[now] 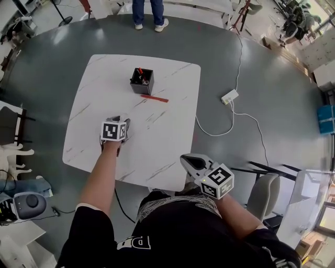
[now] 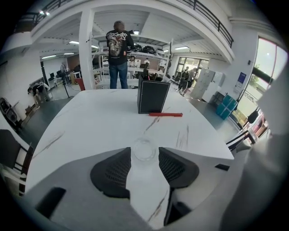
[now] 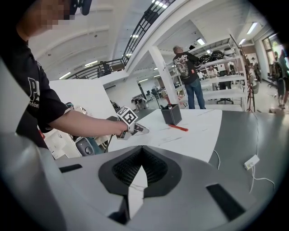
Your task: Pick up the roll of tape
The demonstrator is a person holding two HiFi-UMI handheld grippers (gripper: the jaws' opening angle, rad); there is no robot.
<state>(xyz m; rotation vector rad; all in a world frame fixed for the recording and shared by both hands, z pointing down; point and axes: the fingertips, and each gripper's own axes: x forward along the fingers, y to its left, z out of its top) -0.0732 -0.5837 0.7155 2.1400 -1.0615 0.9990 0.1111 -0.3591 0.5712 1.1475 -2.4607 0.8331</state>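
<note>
The roll of tape [image 2: 144, 149] is a clear ring lying flat on the white marble table [image 1: 167, 136]. It sits between the tips of my left gripper [image 2: 144, 151], whose jaws have come in against its two sides. From the head view the roll is hidden under the left gripper [image 1: 123, 122], which rests low over the table's left-middle. The right gripper view shows that same left gripper [image 3: 144, 130] held out over the table. My right gripper [image 1: 183, 158] hangs off the table's near right corner, shut and empty [image 3: 142, 150].
A black pen holder [image 1: 142, 81] stands at the far middle of the table, with a red pen [image 1: 154, 98] lying just in front of it. On the floor to the right lie a power strip [image 1: 229, 97] and its cable. A chair [image 1: 261, 196] stands near right. A person [image 1: 148, 13] stands beyond the table.
</note>
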